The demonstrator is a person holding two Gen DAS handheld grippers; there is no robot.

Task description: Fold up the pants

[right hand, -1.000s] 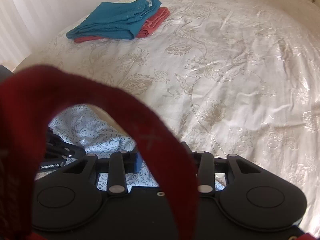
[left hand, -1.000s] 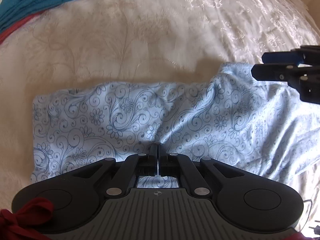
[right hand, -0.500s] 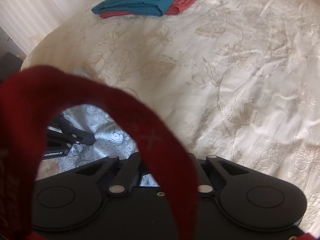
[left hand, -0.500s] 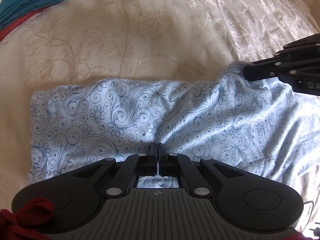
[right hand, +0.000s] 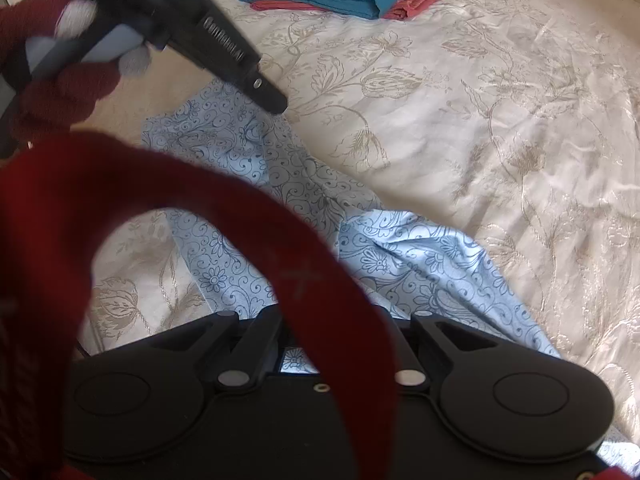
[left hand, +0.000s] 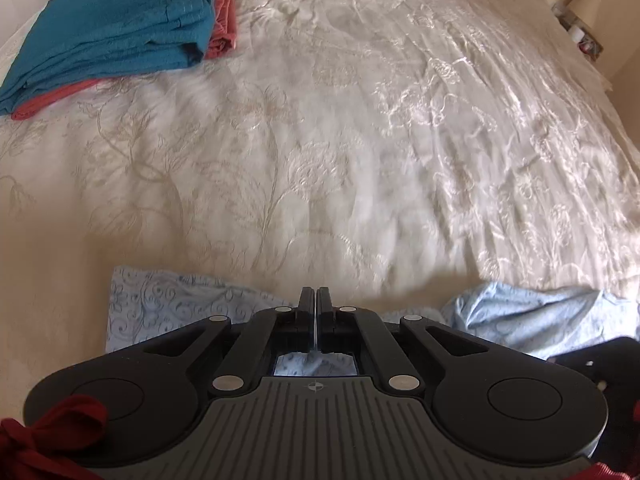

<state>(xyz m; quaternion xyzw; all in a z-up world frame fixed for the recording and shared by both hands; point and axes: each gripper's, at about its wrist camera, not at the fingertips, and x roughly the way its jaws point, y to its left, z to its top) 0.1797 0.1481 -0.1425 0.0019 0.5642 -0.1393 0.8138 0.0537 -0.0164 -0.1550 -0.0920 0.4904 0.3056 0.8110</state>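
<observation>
hand-held gripper (right hand: 276,106) over pants (right hand: 280,184), red strap (right hand: 224,216) foreground

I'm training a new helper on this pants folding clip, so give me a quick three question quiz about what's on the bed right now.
1. True or false: the left gripper is shut on the patterned pants.
2. Which garment tops the folded stack at the far side of the bedspread? A) teal garment B) red garment C) white towel
3. Fill in: the pants fabric is light ____ with a swirling floral print.

Key: 1 true; 2 A; 3 blue. The right gripper's fingers are hidden behind a red strap.
</observation>
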